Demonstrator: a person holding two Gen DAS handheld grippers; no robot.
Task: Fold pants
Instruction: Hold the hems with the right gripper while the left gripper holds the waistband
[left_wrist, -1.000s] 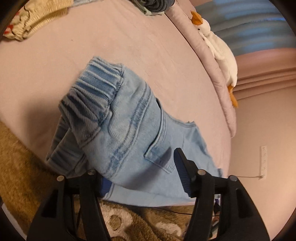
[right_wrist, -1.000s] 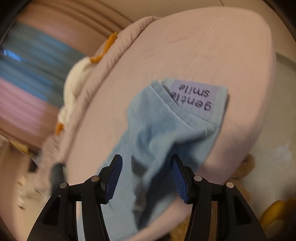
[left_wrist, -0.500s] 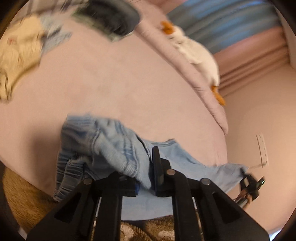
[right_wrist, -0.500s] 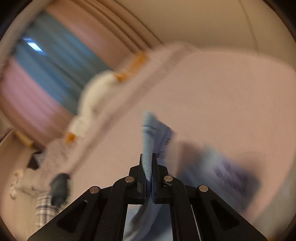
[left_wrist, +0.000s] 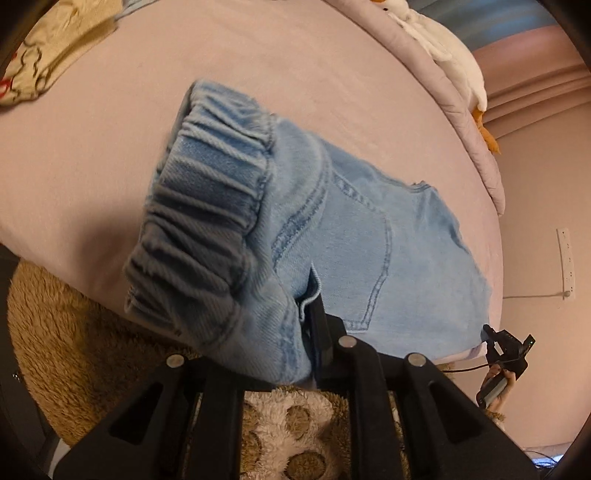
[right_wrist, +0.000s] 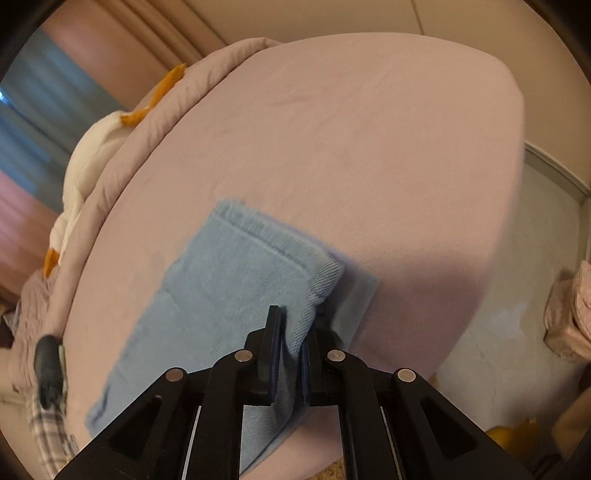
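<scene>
Light blue denim pants (left_wrist: 332, 229) lie across the near edge of the pink bed (left_wrist: 295, 74). Their elastic waistband (left_wrist: 207, 206) is lifted and bunched towards me. My left gripper (left_wrist: 303, 317) pinches the waist corner; its jaws are opening slightly, with the denim still pressed between them. The left finger is hidden under the cloth. In the right wrist view the pants' leg (right_wrist: 221, 280) lies flat on the bed (right_wrist: 351, 129), and my right gripper (right_wrist: 295, 325) is shut on its folded hem corner. The right gripper also shows small at the bed's edge (left_wrist: 506, 347).
A white plush duck (left_wrist: 443, 48) lies on the rolled quilt (right_wrist: 122, 155) along the far side. A beige garment (left_wrist: 48, 48) sits at the bed's far left. A brown paw-print rug (left_wrist: 55, 332) covers the floor below. Plaid clothing (right_wrist: 48, 424) and a pink bundle (right_wrist: 569, 314) lie aside.
Both grippers went from open over the pants to shut on denim. The left has lifted the waistband up; the right holds the leg hem, folded over near the bed's edge.
</scene>
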